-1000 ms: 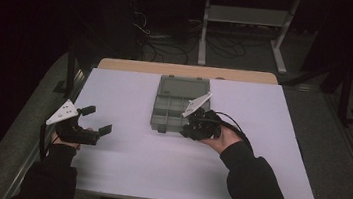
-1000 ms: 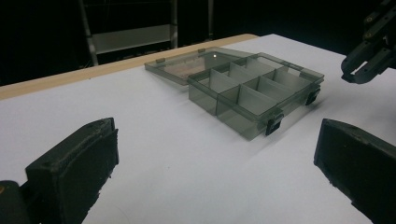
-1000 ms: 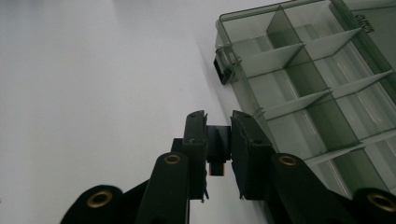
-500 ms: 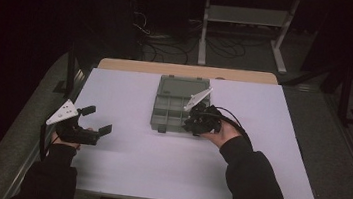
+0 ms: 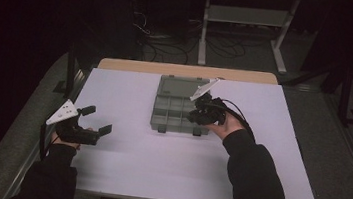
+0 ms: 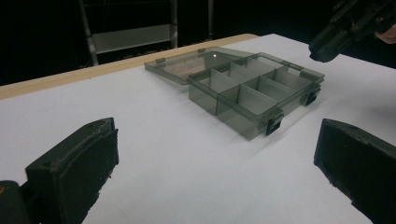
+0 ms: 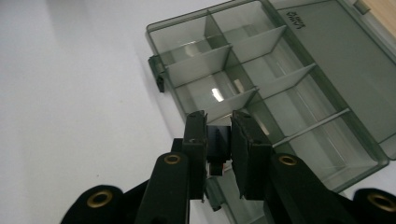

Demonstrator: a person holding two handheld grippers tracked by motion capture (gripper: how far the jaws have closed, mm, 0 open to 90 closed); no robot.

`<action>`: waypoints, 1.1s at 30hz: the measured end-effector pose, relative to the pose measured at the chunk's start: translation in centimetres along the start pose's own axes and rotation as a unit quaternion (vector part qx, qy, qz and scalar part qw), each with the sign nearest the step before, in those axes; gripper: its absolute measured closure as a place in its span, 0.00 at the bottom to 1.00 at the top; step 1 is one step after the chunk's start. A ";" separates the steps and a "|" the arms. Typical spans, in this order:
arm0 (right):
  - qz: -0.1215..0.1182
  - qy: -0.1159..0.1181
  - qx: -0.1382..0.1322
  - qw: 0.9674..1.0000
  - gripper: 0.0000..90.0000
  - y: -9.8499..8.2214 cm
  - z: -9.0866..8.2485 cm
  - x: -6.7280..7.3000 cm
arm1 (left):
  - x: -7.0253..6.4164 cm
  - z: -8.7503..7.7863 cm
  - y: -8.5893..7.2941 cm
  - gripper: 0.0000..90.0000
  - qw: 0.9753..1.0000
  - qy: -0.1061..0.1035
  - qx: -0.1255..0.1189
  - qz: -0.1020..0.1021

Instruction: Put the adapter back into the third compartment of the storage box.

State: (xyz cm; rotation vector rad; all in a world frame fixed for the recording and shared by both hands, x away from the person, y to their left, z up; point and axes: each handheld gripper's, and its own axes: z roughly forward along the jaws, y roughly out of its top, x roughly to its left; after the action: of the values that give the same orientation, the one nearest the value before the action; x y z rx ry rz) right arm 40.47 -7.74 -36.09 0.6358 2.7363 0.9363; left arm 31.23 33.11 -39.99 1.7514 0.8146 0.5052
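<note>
Right gripper view: right gripper [image 7: 218, 140] clamps a small black part [image 7: 218, 142] over the open compartment box [image 7: 280, 88] near the table's [image 5: 120, 173] far edge; left gripper [image 5: 92, 120] gapes empty near its left edge.

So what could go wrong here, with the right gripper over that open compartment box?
The right gripper has its jaws shut on a small dark part over the box's near edge; released now, the part could drop outside a compartment. The open left gripper hovers away from the box, so a nudge could slide the box on the smooth table.
</note>
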 end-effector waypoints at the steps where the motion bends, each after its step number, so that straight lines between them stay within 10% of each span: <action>1: 0.003 -0.002 -0.001 1.000 0.83 0.0 0.0 -0.1 | 0.0 0.0 0.0 0.00 1.000 0.000 0.000 0.000; 33: 0.024 -0.024 0.014 0.999 0.83 3.5 2.3 -3.8 | 0.0 0.0 0.0 0.00 1.000 0.000 -0.002 -0.002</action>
State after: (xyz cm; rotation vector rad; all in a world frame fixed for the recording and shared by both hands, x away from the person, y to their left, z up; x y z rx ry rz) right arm 45.75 -5.76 -35.65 0.7234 2.7079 0.8830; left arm 31.21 33.12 -39.99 1.7469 0.8158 0.5029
